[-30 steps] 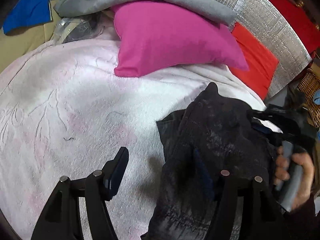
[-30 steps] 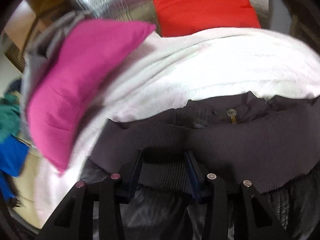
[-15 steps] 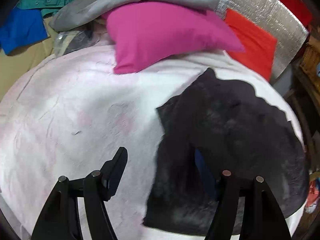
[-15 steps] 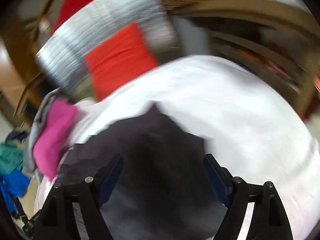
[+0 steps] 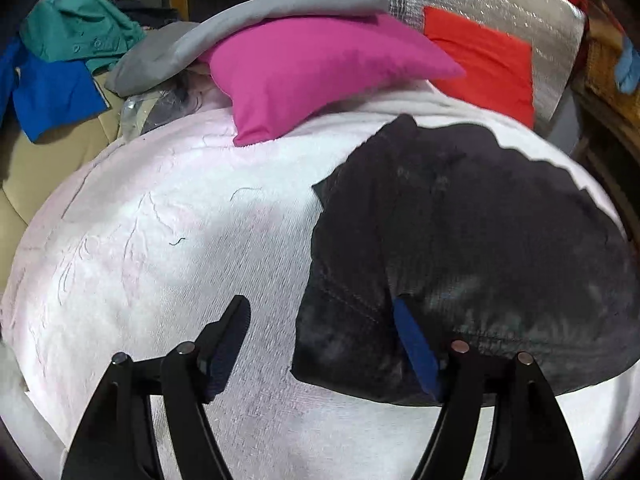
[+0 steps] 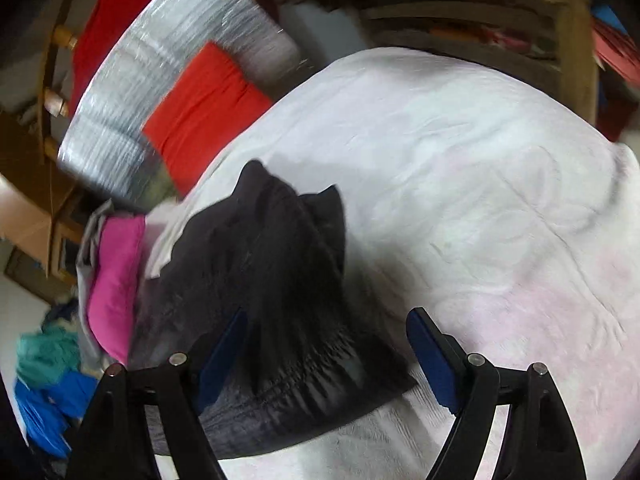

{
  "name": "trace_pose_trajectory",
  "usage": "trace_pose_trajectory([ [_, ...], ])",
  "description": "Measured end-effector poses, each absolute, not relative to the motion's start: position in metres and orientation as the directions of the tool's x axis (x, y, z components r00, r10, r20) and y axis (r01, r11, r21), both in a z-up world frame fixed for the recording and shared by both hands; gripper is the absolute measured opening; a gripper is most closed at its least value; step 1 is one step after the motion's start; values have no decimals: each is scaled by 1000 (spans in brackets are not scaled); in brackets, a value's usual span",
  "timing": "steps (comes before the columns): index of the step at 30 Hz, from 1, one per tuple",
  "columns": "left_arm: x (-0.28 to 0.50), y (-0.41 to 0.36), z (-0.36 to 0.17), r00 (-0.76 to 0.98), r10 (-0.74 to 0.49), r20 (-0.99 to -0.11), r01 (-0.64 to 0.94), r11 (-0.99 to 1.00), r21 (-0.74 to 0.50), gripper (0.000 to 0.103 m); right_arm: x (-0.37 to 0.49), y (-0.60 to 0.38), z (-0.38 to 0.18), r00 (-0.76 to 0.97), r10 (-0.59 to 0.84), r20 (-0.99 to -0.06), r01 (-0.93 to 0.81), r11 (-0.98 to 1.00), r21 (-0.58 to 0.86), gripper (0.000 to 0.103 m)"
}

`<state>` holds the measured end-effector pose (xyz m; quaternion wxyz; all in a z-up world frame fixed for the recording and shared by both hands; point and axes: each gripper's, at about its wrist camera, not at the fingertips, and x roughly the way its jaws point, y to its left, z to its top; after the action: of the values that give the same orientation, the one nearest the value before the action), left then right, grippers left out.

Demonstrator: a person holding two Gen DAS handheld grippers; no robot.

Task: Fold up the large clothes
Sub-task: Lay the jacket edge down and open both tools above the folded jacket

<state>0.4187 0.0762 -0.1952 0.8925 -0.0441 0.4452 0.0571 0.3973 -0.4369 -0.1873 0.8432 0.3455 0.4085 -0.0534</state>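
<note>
Your jacket (image 5: 472,248) sits folded on the bed (image 5: 160,240) near the pink pillow (image 5: 320,76). Both tools, left (image 5: 320,344) and right (image 6: 328,344), hang spread apart, gripping nothing, probably so the bundle stays put.

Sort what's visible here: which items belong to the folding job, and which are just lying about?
Job: black jacket lying on the white blanket; left tool and right tool, both open.

Lying about: pink pillow, red cushion, grey cloth, teal shirt, blue cloth.
</note>
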Motion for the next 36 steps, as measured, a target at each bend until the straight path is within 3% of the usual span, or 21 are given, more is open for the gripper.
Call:
trace_pose_trajectory([
  [2,420,79,-201,580,44,-813,-125,991,-36,78,406,-424,-200,613,195,-765,346,805,482,52],
  [4,420,89,-202,569,-7,-822,-135,986,-102,78,399,-421,-197,622,166,-766,342,822,455,46],
  [5,418,95,-203,563,-35,-826,-146,979,-141,78,395,-420,-192,635,154,-757,333,829,449,36],
  [7,413,101,-202,558,-61,-828,-161,970,-180,78,385,-420,-174,678,133,-723,322,831,454,34],
  [10,404,102,-196,570,-66,-819,-170,966,-196,78,380,-425,-175,679,123,-723,346,816,463,35],
  [12,401,104,-195,561,-71,-825,-192,958,-213,78,387,-429,-192,602,137,-787,389,810,438,42],
  [13,399,106,-194,555,-78,-828,-204,953,-226,78,388,-433,-199,580,157,-800,410,792,452,51],
  [15,396,111,-189,558,-84,-825,-234,938,-254,78,382,-444,-194,609,191,-770,416,750,515,52],
  [17,392,115,-180,583,-83,-808,-243,931,-271,78,372,-452,-179,678,195,-709,392,720,572,74],
  [18,389,117,-173,608,-81,-790,-238,930,-279,78,365,-456,-173,714,181,-677,383,707,594,78],
  [21,389,125,-166,632,-90,-770,-230,926,-298,81,360,-465,-169,749,182,-637,366,688,627,78],
  [25,403,138,-185,565,-154,-811,-278,890,-362,81,357,-477,-177,728,242,-642,386,630,674,78],
  [31,429,146,-200,569,-160,-806,-309,867,-390,81,364,-486,-187,724,177,-667,398,682,613,78],
  [36,447,147,-223,538,-329,-776,-296,788,-539,81,390,-501,-231,677,265,-687,441,601,667,78],
])
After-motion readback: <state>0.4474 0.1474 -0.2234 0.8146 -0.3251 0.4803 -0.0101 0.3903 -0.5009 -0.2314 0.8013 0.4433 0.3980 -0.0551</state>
